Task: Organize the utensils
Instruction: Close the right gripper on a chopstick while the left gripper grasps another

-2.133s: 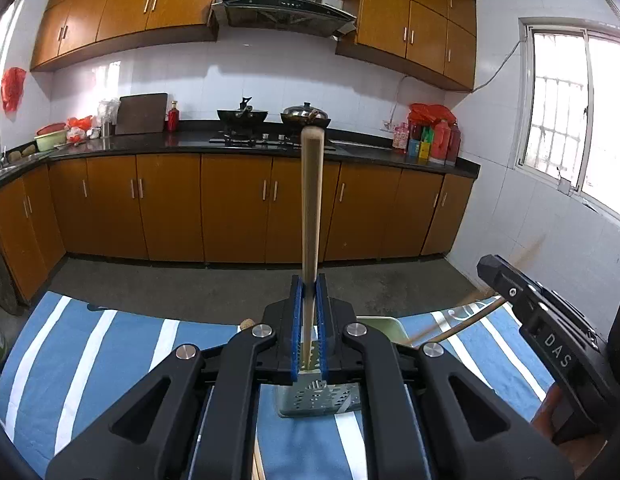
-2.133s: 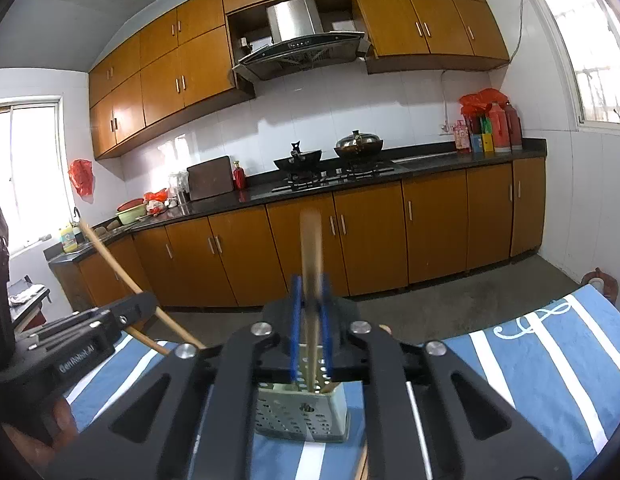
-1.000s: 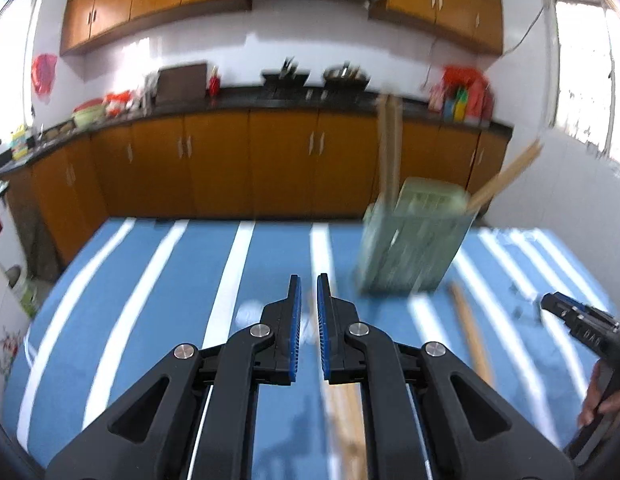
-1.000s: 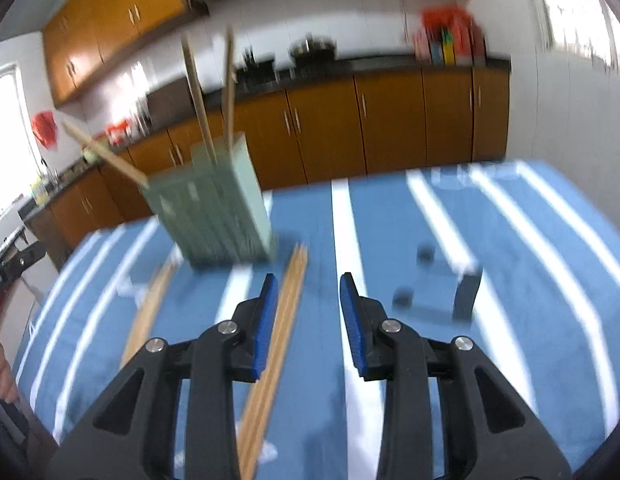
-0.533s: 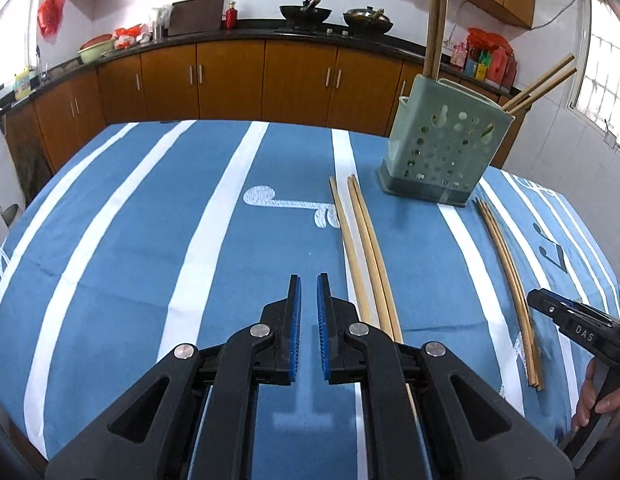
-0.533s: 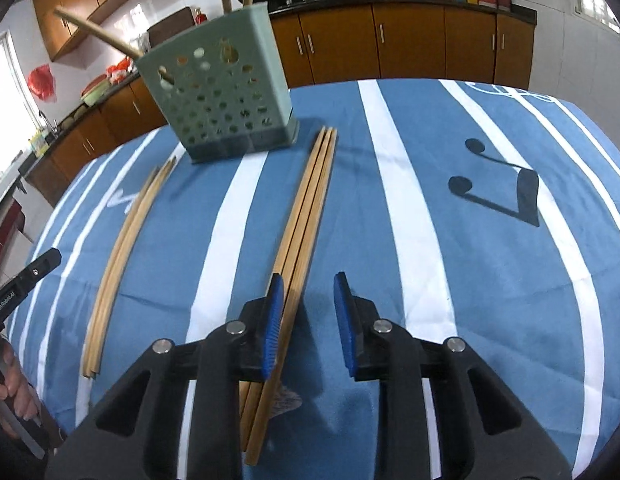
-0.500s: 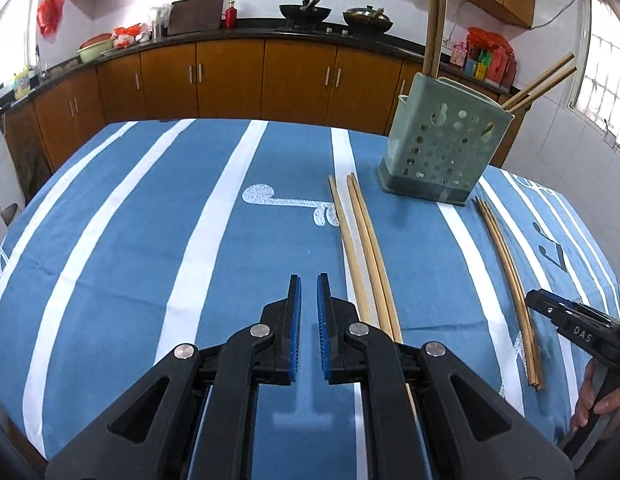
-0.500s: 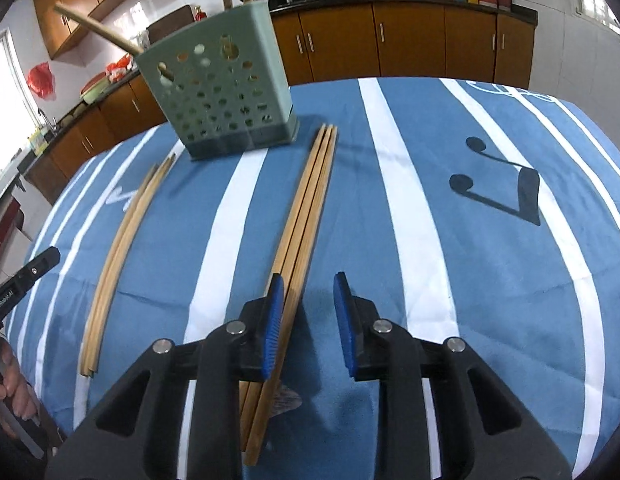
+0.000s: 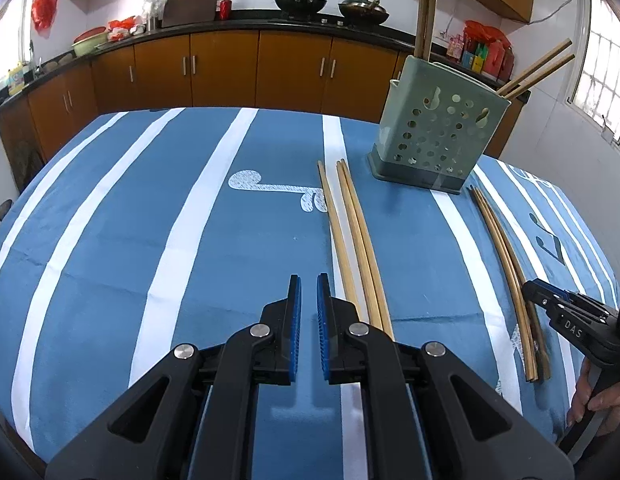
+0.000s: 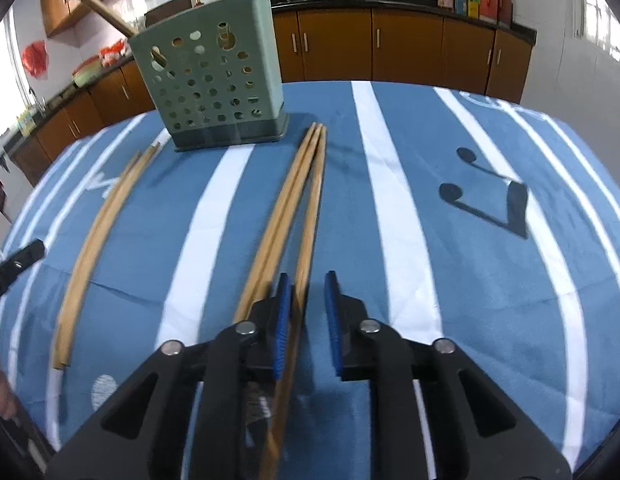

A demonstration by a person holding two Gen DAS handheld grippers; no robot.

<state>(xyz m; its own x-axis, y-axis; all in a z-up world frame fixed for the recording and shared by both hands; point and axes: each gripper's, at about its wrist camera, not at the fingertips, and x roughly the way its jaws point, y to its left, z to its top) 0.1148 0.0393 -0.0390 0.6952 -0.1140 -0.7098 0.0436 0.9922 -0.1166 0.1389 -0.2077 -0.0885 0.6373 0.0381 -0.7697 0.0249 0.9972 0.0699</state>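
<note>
A pale green perforated utensil holder (image 9: pixel 433 132) (image 10: pixel 214 84) stands on the blue striped tablecloth with several wooden chopsticks upright and slanting in it. Three chopsticks (image 9: pixel 351 232) lie in front of it, just right of my left gripper (image 9: pixel 306 280), which is shut and holds nothing. Another bundle of chopsticks (image 10: pixel 302 192) (image 9: pixel 505 264) lies under my right gripper (image 10: pixel 307 284). Its jaws are closing, with the rightmost chopstick between them beside the left pad and a gap to the right pad. The right gripper's tip (image 9: pixel 565 312) also shows at the bundle's near end.
The table's blue cloth (image 9: pixel 150 240) with white stripes drops off at its rounded edges. Brown kitchen cabinets (image 9: pixel 230 68) and a dark counter with woks run behind. A hand (image 9: pixel 593 400) shows at the lower right. The left gripper's tip (image 10: pixel 18 264) sits at the left edge.
Both grippers came down from above the holder to the cloth; the chopsticks they held now stand in the holder. The right jaws have narrowed around one lying chopstick.
</note>
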